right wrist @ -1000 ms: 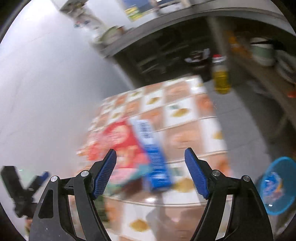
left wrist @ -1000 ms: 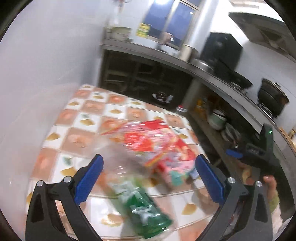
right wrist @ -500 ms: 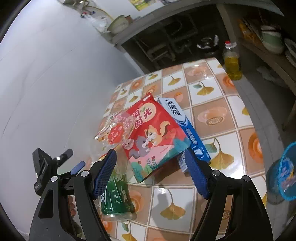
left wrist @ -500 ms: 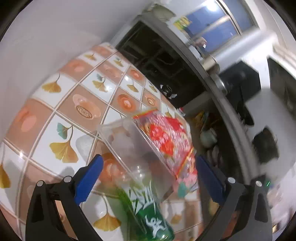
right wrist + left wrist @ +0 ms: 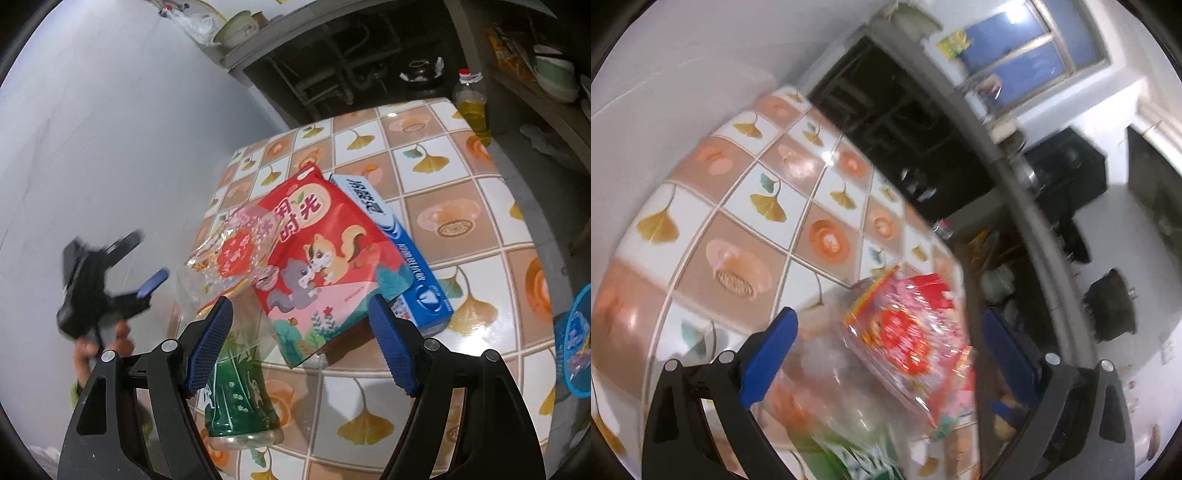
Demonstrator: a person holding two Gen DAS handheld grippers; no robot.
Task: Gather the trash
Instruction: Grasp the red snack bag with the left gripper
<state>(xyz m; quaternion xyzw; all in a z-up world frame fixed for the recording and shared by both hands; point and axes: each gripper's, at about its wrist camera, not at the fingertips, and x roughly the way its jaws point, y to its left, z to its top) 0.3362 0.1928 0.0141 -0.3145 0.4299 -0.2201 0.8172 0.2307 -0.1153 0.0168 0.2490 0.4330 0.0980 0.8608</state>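
Trash lies in a pile on the tiled table [image 5: 443,173]: a red snack bag with squirrels [image 5: 325,251], a blue toothpaste box [image 5: 402,251] beside it, a clear pink-and-red wrapper [image 5: 236,251] and a green-labelled plastic bottle [image 5: 236,402]. My right gripper [image 5: 301,343] is open above the near edge of the snack bag and the bottle. My left gripper [image 5: 886,365] is open, with the wrapper [image 5: 908,343] and the bottle [image 5: 864,458] blurred between its fingers. The left gripper also shows in the right wrist view [image 5: 122,273], left of the pile by the wall.
A white wall [image 5: 92,129] borders the table's left side. A blue basket [image 5: 576,332] sits on the floor to the right. An oil bottle [image 5: 472,107] stands beyond the table's far corner. Dark counter and shelves [image 5: 923,110] with pots run behind.
My left gripper has swung and tilted over the pile, its view now blurred. My right gripper has come closer to the snack bag and bottle. Both stay open.
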